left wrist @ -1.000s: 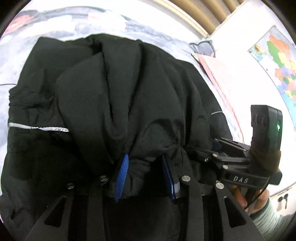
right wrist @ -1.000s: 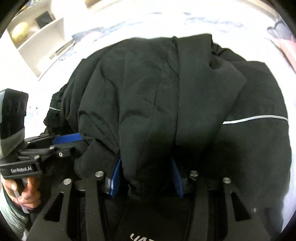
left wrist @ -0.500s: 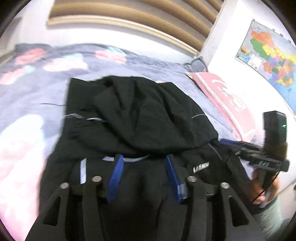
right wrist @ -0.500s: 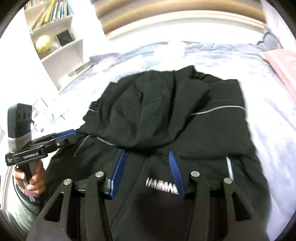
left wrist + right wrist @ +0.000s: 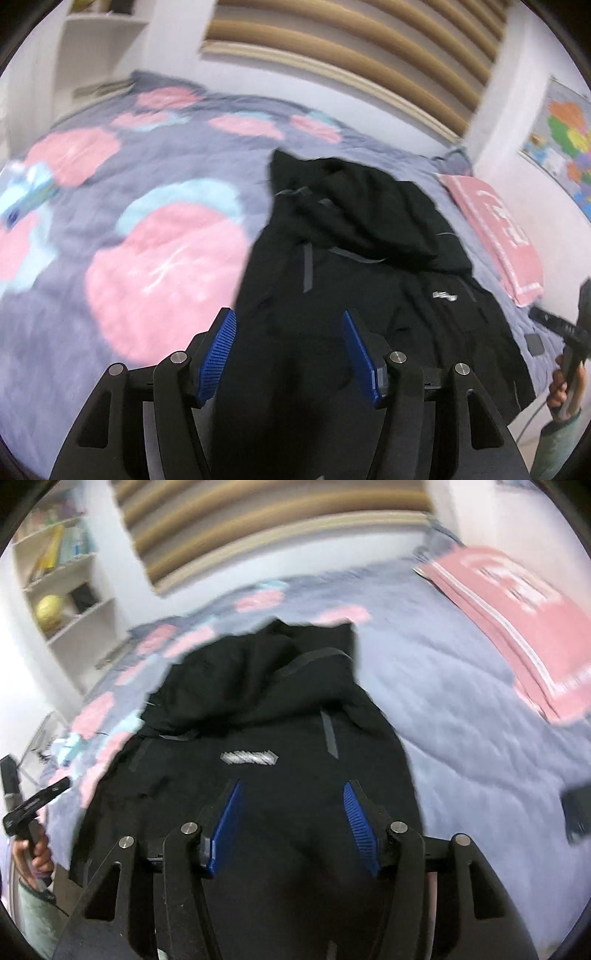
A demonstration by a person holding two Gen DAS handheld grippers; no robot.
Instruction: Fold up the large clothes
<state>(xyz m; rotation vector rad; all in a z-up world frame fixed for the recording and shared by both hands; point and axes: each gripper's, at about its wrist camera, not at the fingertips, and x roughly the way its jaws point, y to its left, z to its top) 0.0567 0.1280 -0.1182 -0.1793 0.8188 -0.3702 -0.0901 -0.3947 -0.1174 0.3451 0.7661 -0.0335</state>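
A large black jacket (image 5: 369, 251) with grey strips and a white logo lies on the bed, its hood end folded down over the body (image 5: 266, 694). My left gripper (image 5: 288, 350) hovers above the jacket's near hem. Its jaws are opening and its blue pads (image 5: 218, 354) press on no cloth. My right gripper (image 5: 291, 827) hangs over the same hem further along, jaws also opening, with only the jacket below showing in the gap. Each view catches the other gripper at its edge: the right gripper (image 5: 554, 325) in a hand, the left gripper (image 5: 33, 805) likewise.
The bed cover (image 5: 166, 240) is grey-lilac with pink and pale blue patches. A pink pillow (image 5: 517, 620) lies at the bed's right side, near a small dark object (image 5: 576, 812). A slatted headboard (image 5: 351, 48), white shelves (image 5: 62, 590) and a wall map (image 5: 565, 147) surround the bed.
Both grippers let go of the bunched black cloth, opened wider and drew back and up from the jacket. The hood end now lies folded over the jacket's body.
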